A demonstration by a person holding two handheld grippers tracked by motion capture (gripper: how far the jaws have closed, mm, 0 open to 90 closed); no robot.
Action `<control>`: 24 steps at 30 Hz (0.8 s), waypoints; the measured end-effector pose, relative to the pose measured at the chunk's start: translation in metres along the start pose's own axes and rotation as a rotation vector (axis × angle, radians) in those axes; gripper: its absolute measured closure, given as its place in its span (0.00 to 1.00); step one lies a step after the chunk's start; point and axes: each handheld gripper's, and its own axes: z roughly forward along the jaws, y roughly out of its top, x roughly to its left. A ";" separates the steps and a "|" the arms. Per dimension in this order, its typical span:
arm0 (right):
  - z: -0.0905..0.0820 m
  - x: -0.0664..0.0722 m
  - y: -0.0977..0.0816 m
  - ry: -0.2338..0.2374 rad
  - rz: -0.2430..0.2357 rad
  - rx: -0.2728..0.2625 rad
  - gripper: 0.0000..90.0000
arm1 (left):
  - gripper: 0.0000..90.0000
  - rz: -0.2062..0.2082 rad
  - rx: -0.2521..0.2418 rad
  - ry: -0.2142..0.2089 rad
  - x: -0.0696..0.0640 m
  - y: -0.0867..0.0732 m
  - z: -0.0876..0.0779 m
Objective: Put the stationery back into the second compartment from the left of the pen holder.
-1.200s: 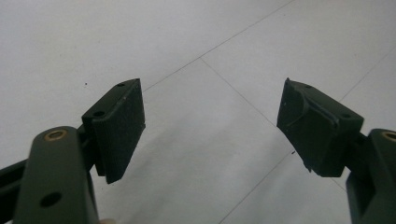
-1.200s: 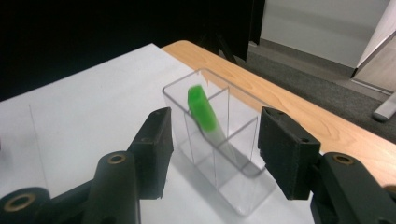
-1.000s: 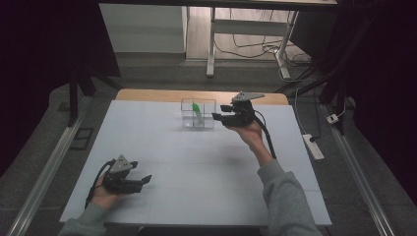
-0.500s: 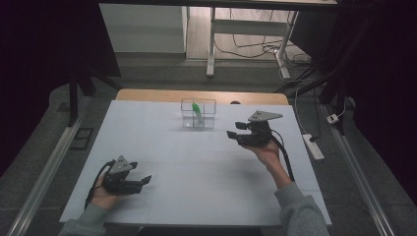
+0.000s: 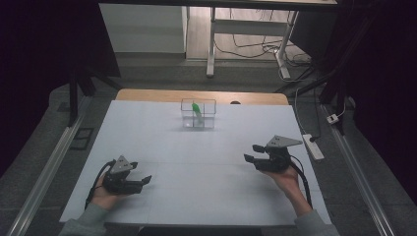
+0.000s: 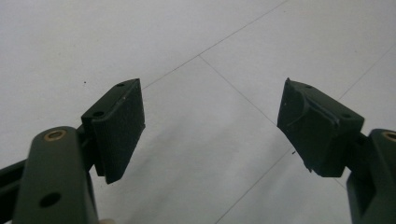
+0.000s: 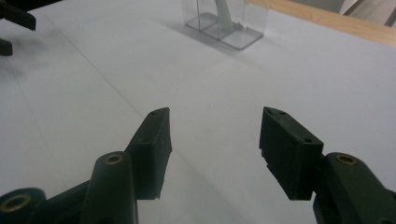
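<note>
A clear plastic box (image 5: pixel 198 114) with compartments stands at the far middle of the white table, and a green and white stick-like item (image 5: pixel 196 109) leans upright inside it. The same clear box (image 7: pixel 227 22) appears at the top of the right gripper view. My right gripper (image 5: pixel 251 153) is held low over the table's right side, well short of the box, jaws open and empty (image 7: pixel 214 135). My left gripper (image 5: pixel 145 180) rests near the front left of the table, open with bare table between its pads (image 6: pixel 212 116).
The white table top (image 5: pixel 206 147) has a wooden strip (image 5: pixel 147 94) along its far edge. A power strip (image 5: pixel 312 146) and cables lie on the floor to the right. Metal rails run along both sides of the table.
My right gripper has come back from beside the clear box toward the front right of the table and sunk lower. The left gripper has stayed where it was.
</note>
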 end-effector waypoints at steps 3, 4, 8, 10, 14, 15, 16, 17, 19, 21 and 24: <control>-0.008 0.001 -0.011 -0.007 0.002 0.013 0.48 | 0.25 -0.001 0.001 0.001 0.000 0.000 0.000; -0.010 0.001 -0.014 -0.008 0.006 0.011 0.48 | 0.25 -0.002 0.002 0.002 0.000 0.000 0.000; -0.018 0.002 -0.024 -0.017 0.000 0.022 0.47 | 0.25 -0.002 0.002 0.003 0.001 0.000 0.000; -0.023 0.002 -0.028 -0.025 -0.003 0.026 0.48 | 0.25 -0.001 0.003 0.003 0.001 0.000 0.000; -0.028 0.003 -0.036 -0.035 -0.002 0.030 0.47 | 0.25 -0.001 0.001 0.004 0.001 0.000 0.000; -0.029 0.002 -0.038 -0.037 0.000 0.032 0.47 | 0.25 0.000 0.001 0.004 0.001 0.000 0.000; -0.030 0.002 -0.039 -0.038 0.002 0.030 0.47 | 0.25 0.000 0.001 0.004 0.001 0.000 0.000; -0.030 0.002 -0.040 -0.046 0.004 0.038 0.47 | 0.25 0.001 0.001 0.003 0.001 0.000 0.000; -0.030 0.000 -0.041 -0.043 0.011 0.033 0.47 | 0.25 0.002 0.001 0.003 0.001 0.000 0.000; -0.031 0.000 -0.041 -0.045 0.013 0.033 0.47 | 0.25 0.002 0.000 0.003 0.001 0.000 0.000; -0.031 0.000 -0.040 -0.042 0.011 0.034 0.46 | 0.25 0.002 0.000 0.004 0.001 0.000 0.000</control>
